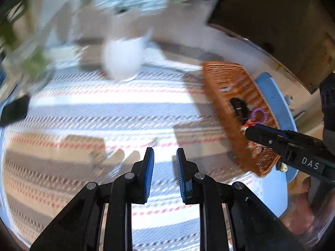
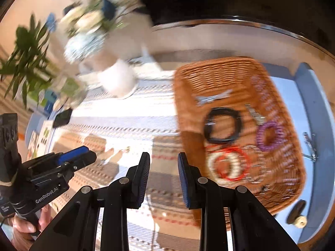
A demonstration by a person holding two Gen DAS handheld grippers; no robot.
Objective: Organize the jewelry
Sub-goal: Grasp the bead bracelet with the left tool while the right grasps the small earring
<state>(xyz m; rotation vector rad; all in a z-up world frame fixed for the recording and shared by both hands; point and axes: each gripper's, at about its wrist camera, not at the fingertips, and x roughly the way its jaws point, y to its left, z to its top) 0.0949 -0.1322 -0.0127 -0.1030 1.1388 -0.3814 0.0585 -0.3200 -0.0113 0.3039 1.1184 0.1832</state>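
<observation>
Hovering above a striped woven cloth (image 1: 117, 113) on the bench: left gripper (image 1: 165, 161), blue-padded fingers (image 1: 149, 173) parted by a moderate gap, nothing between them. Same with the right gripper (image 2: 164, 165): fingers (image 2: 144, 177) set apart, empty, held over the cloth at the near left edge of a wicker basket (image 2: 236, 73).

Lying in the basket, seen best from the right wrist: a black bangle (image 2: 223, 125) near the middle; a purple coiled ring (image 2: 270, 136) to its right; a red cord loop (image 2: 230, 163) overlapping a cream bracelet (image 2: 225, 169) at the near side; a silvery chain (image 2: 256, 165), blurred, just beside those; a pale bow-shaped piece (image 2: 213, 98) toward the far wall. Resting outside the basket on a blue mat (image 2: 314, 96): a small metal piece (image 2: 309, 146) on the right, plus a dark oval item (image 2: 296, 211) and a cream bead-like bit (image 2: 301, 221) near the corner.

From the left wrist, basket (image 1: 226, 79) at the right side, steeply foreshortened, with the right gripper's black body (image 1: 293, 146) reaching over its near end. Farther back on the bench, heavily blurred: a white rounded vessel (image 1: 123, 58) and green foliage (image 2: 27, 48). At the cloth's left edge, a small black object (image 1: 15, 108), too blurred to identify.
</observation>
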